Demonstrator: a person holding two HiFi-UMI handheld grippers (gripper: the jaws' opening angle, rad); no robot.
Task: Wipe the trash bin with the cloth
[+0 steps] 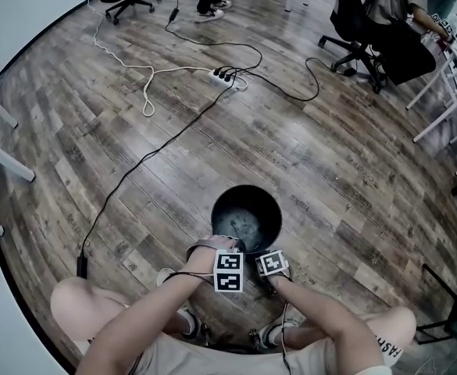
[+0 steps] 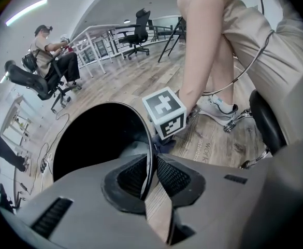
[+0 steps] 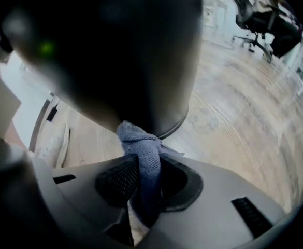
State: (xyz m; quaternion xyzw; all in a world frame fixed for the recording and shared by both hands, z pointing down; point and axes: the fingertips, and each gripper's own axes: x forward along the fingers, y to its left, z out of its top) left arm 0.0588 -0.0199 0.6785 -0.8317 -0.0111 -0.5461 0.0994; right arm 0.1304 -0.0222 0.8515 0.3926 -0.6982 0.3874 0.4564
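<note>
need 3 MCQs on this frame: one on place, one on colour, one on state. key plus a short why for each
1. Where does the bin stand?
A. on a desk
B. on the wood floor
C. on a chair seat

2. What colour is the cloth?
A. red
B. yellow
C. blue-grey

3. What is the left tool doing?
A. shut on the bin's rim
B. open with nothing in it
C. holding the cloth

Key:
1 B: the head view shows it standing on the planks.
2 C: the right gripper view shows blue-grey fabric.
3 A: the left gripper view shows the thin rim pinched in it.
</note>
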